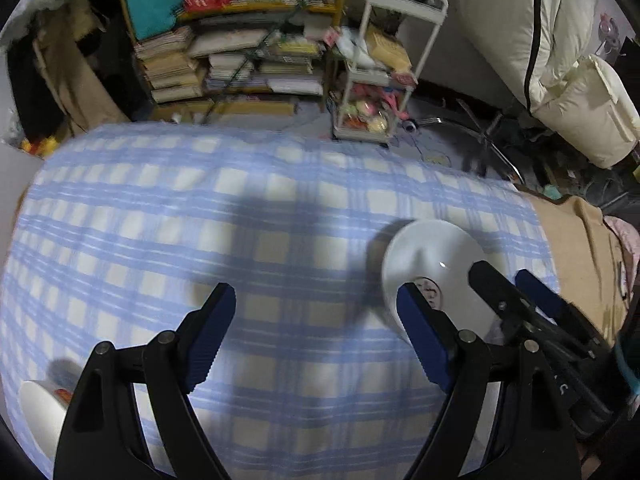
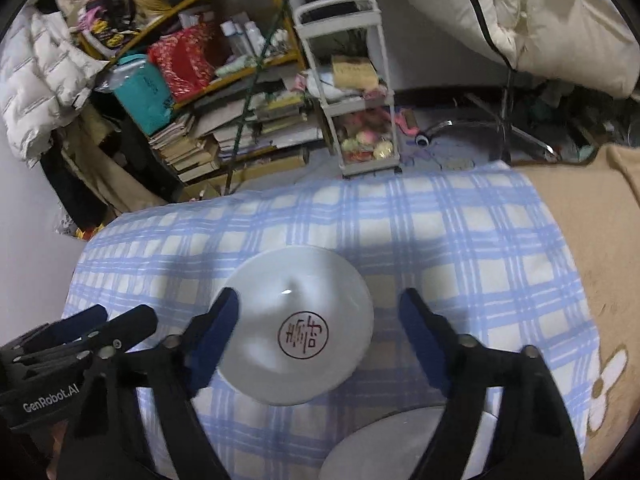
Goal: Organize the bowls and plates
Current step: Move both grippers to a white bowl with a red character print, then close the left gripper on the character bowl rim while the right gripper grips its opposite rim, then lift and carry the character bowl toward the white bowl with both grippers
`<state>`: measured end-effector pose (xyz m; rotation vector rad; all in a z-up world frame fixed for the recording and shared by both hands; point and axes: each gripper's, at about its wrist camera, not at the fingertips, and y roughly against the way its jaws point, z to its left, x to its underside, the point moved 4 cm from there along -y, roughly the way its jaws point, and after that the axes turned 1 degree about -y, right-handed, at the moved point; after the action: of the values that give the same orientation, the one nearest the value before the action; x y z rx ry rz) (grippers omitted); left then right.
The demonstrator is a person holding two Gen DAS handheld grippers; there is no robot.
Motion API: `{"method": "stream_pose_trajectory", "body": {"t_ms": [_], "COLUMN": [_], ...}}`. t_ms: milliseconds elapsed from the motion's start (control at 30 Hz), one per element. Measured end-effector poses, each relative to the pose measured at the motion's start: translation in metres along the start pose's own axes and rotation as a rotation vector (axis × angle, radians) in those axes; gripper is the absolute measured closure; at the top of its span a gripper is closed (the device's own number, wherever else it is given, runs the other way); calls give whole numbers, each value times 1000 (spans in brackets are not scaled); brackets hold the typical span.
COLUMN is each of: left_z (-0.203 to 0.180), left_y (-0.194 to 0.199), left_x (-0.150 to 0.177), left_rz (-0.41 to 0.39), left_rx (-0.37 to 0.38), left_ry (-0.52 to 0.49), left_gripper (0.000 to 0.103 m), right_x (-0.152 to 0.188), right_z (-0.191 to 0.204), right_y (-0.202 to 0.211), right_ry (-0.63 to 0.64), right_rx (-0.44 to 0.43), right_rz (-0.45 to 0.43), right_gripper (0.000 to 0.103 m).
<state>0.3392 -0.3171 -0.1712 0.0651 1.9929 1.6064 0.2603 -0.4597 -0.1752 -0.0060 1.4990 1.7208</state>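
Right tool (image 2: 318, 336) hangs over white plate (image 2: 298, 326) with red seal mark, steeply nose-down; jaws apart, straddling the plate's left rim and the cloth to its right, pads not pressing. Plate lies flat on the blue checked cloth (image 2: 460, 240) near the middle of the desk; a second, larger plate (image 2: 384, 444) sits at the near edge, partly hidden by the tool. Left tool (image 1: 316, 332) is also tipped down over bare cloth, jaws wide, holding nothing; another white dish (image 1: 38, 412) shows at its lower left. Judgement: the step is picking up the marked plate. Best to shift so one pad goes under the rim and one above, then close gently since the glaze looks slippery.
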Motion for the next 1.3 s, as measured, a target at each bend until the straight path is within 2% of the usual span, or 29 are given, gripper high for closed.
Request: {"method": "stream_pose_trajectory", "body": {"t_ms": [100, 167, 233, 367, 433, 567, 600, 633, 700, 800, 867, 1100, 1300], "left_z": [-6, -9, -10, -18, -25, -38, -41, -46, -48, -50, -45, -20, 4], "left_y": [-16, -25, -31, -43, -49, -53, -55, -56, -53, -44, -37, -12, 27], "left_x": [-1, 0, -1, -1, -1, -1, 0, 2, 4, 7, 8, 12, 17], "left_rz": [54, 83, 96, 119, 141, 161, 170, 194, 186, 169, 155, 151, 115], "left_rx": [13, 12, 16, -23, -13, -13, -7, 8, -17, -6, -17, -17, -59], "left_ry": [-11, -13, -7, -39, -61, -82, -90, -99, -124, -156, -164, -102, -86], "left_gripper": [21, 22, 27, 41, 60, 81, 91, 94, 94, 94, 94, 94, 94], "right_x": [0, 1, 3, 5, 6, 10, 10, 11, 11, 14, 17, 24, 27], "right_z": [-9, -13, -15, -18, -19, -21, -21, -20, -19, -15, -13, 7, 40], "right_y": [-8, -15, -22, -29, -31, -37, -37, -37, -35, -36, -35, -21, 1], "right_ry": [-59, -59, -63, -65, -62, -61, -58, -53, -40, -13, -27, -27, 23], "right_rx": [-34, -22, -16, -18, -23, -48, -56, -62, -73, -71, -112, -193, -231], "right_rz": [39, 63, 92, 126, 134, 168, 172, 171, 160, 180, 193, 179, 155], "right_gripper": [37, 50, 71, 76, 80, 84, 84, 84, 84, 84, 84, 84, 84]}}
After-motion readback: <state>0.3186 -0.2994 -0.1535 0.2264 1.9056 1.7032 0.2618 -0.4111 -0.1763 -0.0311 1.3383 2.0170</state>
